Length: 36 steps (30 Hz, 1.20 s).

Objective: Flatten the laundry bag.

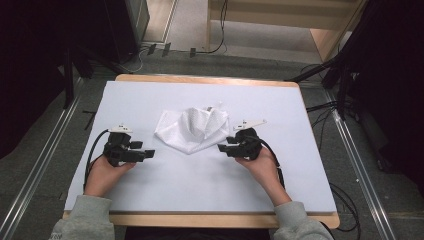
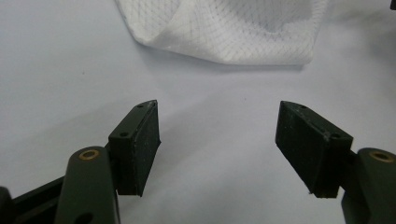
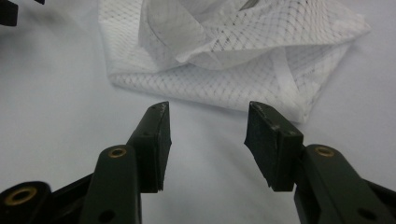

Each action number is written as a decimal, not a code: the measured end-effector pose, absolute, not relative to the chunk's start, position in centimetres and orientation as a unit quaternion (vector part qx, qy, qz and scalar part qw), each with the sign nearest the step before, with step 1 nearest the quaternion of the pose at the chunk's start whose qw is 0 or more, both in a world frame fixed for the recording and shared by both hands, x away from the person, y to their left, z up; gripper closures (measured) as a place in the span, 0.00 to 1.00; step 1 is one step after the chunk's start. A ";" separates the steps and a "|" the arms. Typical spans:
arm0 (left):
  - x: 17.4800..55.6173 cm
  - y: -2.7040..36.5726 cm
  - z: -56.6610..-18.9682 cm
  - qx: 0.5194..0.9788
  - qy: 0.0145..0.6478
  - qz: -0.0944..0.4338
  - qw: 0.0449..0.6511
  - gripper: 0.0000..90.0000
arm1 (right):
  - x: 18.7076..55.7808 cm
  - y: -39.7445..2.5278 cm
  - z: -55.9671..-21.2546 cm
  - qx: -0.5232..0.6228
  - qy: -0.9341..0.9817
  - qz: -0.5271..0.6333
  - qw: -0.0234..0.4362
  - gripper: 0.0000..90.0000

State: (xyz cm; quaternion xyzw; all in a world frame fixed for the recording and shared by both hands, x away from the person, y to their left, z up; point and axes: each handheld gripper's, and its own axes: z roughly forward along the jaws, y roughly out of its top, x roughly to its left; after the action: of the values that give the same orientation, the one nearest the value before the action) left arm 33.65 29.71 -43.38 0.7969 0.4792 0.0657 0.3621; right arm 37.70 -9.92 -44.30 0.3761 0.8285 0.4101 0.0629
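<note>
The white mesh bag [image 1: 192, 129] lies crumpled and folded on the desk [image 1: 200, 185]. The left tool [image 1: 149, 154] is wide open, the right tool [image 1: 222, 148] half open; both are empty.

mesh bag [image 1: 192, 129] mid-table [image 1: 200, 190] | left gripper [image 1: 148, 154] left of it | right gripper [image 1: 221, 148] right, nearer

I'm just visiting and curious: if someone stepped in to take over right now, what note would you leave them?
Left gripper: open, holding nothing, low over the table, short of the white mesh bag.
Right gripper: open, holding nothing, close to the bag's near right edge, not touching it.
Bag: crumpled and loosely folded at the table's middle, between the two grippers.
Done: nothing visibly; the bag has not been gripped.
Left: probably close in, grip the bag's edges and handle it.
</note>
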 end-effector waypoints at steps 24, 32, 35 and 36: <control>32.1 31.3 -43.4 0.782 0.499 0.074 0.365 0.36 | 40.3 -6.3 -43.5 0.350 0.831 0.429 0.044 0.60; 32.0 31.4 -43.4 0.783 0.500 0.070 0.363 0.36 | 41.2 -4.7 -43.1 0.338 0.839 0.424 0.052 0.60; 32.1 31.5 -43.4 0.783 0.501 0.070 0.363 0.36 | 41.6 -4.3 -43.1 0.332 0.840 0.425 0.057 0.61; 32.1 31.5 -43.4 0.783 0.501 0.070 0.363 0.36 | 41.7 -4.2 -43.1 0.334 0.840 0.423 0.060 0.62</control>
State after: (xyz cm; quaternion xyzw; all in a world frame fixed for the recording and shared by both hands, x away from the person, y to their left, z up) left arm 32.06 31.51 -43.45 0.7828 0.5008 0.0702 0.3626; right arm 41.74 -4.16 -43.09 0.3337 0.8403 0.4231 0.0597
